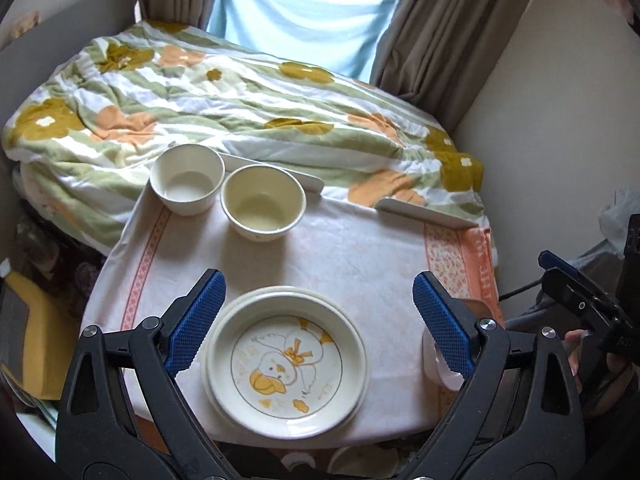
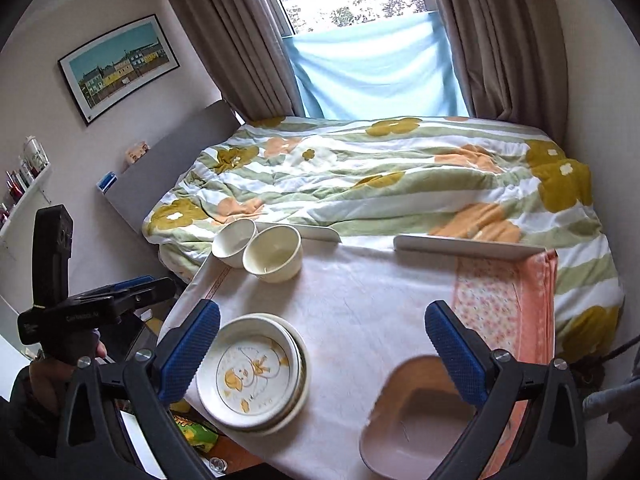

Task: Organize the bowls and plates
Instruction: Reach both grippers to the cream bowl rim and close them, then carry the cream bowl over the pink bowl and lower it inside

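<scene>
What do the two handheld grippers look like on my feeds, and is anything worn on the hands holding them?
Both the left gripper and right gripper are black plastic clamp-style frames with silver pivot screws and blue, cross-hatched textured finger pads. Seen side-on, each has a black pistol-style handle; the left one carries small white lettering, too small to read. A dark sleeve covers the left wrist. No gloves show.

Left gripper (image 1: 318, 312) spread wide, blue fingers (image 1: 196, 320) either side of stacked plates (image 1: 286, 364), duck print on the top one, touching neither. Beyond the fingertips, two empty cream bowls (image 1: 224, 196) side by side on the cloth-covered surface (image 1: 340, 248). Right gripper (image 1: 576, 300) off past the right finger.
</scene>
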Tool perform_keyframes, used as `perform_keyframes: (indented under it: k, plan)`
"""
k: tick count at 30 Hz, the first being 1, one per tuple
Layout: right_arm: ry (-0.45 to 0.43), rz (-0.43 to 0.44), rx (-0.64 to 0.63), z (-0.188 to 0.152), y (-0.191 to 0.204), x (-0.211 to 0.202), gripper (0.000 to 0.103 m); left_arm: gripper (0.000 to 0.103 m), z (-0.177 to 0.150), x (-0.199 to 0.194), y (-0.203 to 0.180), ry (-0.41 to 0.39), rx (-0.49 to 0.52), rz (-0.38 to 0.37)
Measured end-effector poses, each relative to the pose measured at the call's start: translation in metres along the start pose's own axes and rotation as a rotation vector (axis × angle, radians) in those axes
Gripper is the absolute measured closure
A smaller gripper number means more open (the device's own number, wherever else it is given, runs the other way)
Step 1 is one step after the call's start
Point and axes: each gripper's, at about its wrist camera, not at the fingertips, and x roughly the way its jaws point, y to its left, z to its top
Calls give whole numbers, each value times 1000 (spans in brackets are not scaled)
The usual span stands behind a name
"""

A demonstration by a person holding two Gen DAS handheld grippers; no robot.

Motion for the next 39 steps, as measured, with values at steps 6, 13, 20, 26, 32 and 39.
perform_keyframes:
  k: [6,13,20,26,32,39]
  plan:
    - [106,-46,-14,54,37,85,1,13,44,39,71,49,-93,-38]
    - [270,-20,56,70,41,207,20,35,68,134,128,219,-174,-92]
    - [423,-30,131,57,26,282,44,56,69,204,141,361,-183,-104]
    - [488,-34,154,51,24,310,65,73,71,234,143,410,-193,-114]
    - [526,-28,164,47,25,322,92,88,70,240,143,410,-187,-93]
    - [512,-23,165,47,26,320,92,88,70,236,133,393,-123,-54]
